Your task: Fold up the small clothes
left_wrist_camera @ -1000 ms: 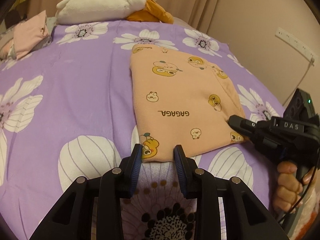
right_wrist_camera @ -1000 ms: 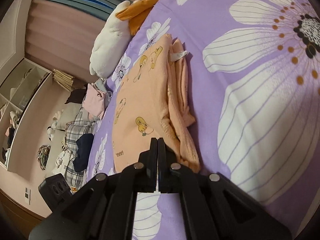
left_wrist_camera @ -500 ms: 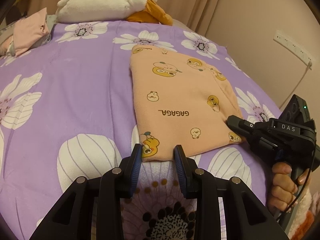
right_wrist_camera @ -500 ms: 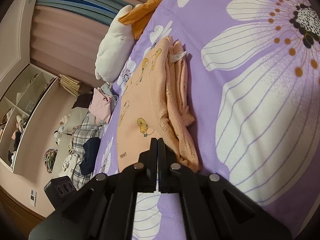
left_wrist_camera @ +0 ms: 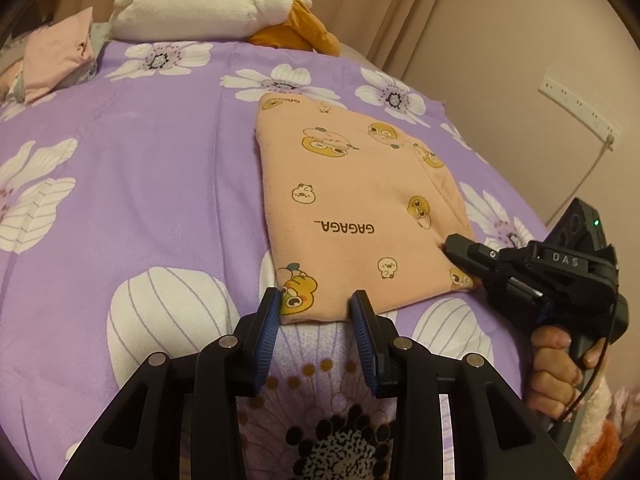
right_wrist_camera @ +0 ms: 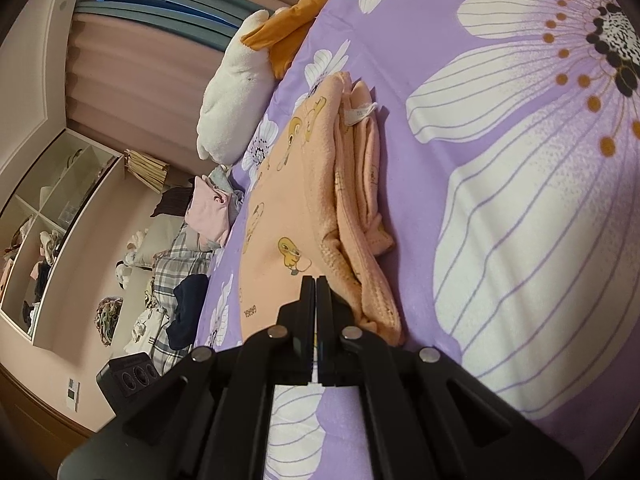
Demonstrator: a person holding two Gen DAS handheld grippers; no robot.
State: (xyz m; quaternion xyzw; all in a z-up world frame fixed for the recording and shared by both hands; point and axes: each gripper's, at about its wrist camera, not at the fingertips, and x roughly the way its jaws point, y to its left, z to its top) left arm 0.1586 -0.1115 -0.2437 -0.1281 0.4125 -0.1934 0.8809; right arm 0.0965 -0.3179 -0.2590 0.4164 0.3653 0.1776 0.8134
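Observation:
A folded peach garment (left_wrist_camera: 356,208) with duck prints and "GAGAGA" lettering lies flat on the purple flowered bedspread (left_wrist_camera: 140,200). My left gripper (left_wrist_camera: 314,306) is open, its blue-padded fingers at the garment's near edge, one on each side of the near left corner. My right gripper (left_wrist_camera: 450,242) is shut, its tip resting on the garment's near right corner. In the right wrist view the right gripper (right_wrist_camera: 316,282) is closed over the garment's top surface (right_wrist_camera: 280,208), beside the stacked folded layers at its edge (right_wrist_camera: 360,200).
A white and orange plush pillow (left_wrist_camera: 208,4) lies at the head of the bed. A pink folded garment (left_wrist_camera: 56,52) sits at the far left. More clothes (right_wrist_camera: 188,264) are piled beside the bed, below a shelf unit (right_wrist_camera: 48,216). A wall (left_wrist_camera: 520,60) stands to the right.
The right gripper has slid slightly further along the garment's right corner. The left gripper has stayed at the near edge, still open.

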